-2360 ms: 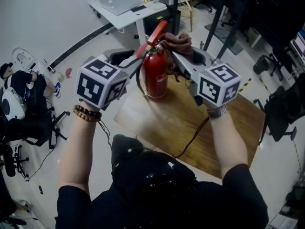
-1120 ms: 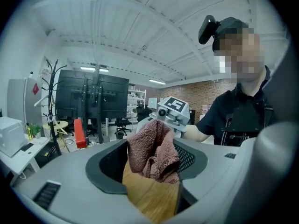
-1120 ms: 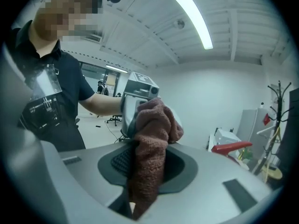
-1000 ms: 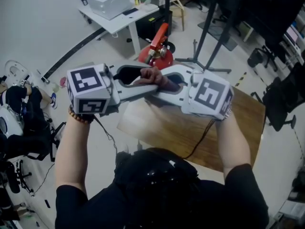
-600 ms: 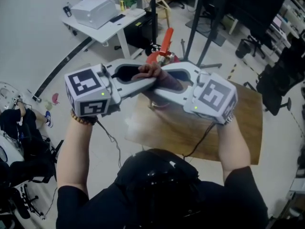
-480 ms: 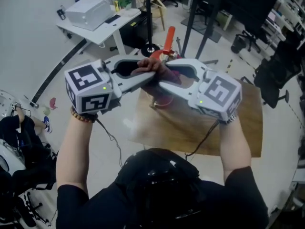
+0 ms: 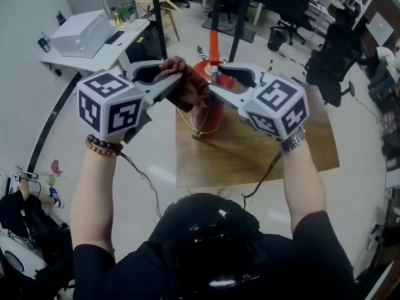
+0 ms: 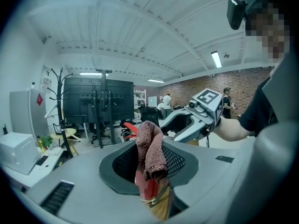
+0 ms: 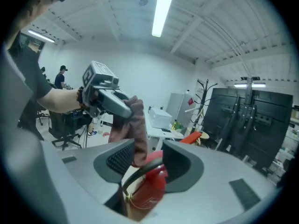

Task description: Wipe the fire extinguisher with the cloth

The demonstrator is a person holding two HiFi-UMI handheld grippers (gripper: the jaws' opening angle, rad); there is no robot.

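Tabletop of brown wood, rectangular, on a pale floor. The fire extinguisher stands upright on it, close to the far left corner as the head view shows it.

Extinguisher condition: a glossy red cylinder. A red lever rises from the top and a black hose curves down one side. A thin yellowish ring shows on the body in the right gripper view.

The left gripper is held up on the extinguisher's left, about level with its top, with the marker cube toward the person. Its jaws have just been closing and are clamped on the cloth. Its own view shows the fabric pinched between the two dark pads.

The right gripper is on the opposite side, its tips close to the valve head under the lever. Whether they touch it cannot be told. Its jaws have just been opening and stand wide apart, the pads pressing on nothing. Through the gap, its own view shows the red body and the hose below.

The cloth is brownish-red terry, bunched and crumpled. It hangs from the left gripper's tips over the extinguisher's upper left side. Contact with the cylinder cannot be confirmed.
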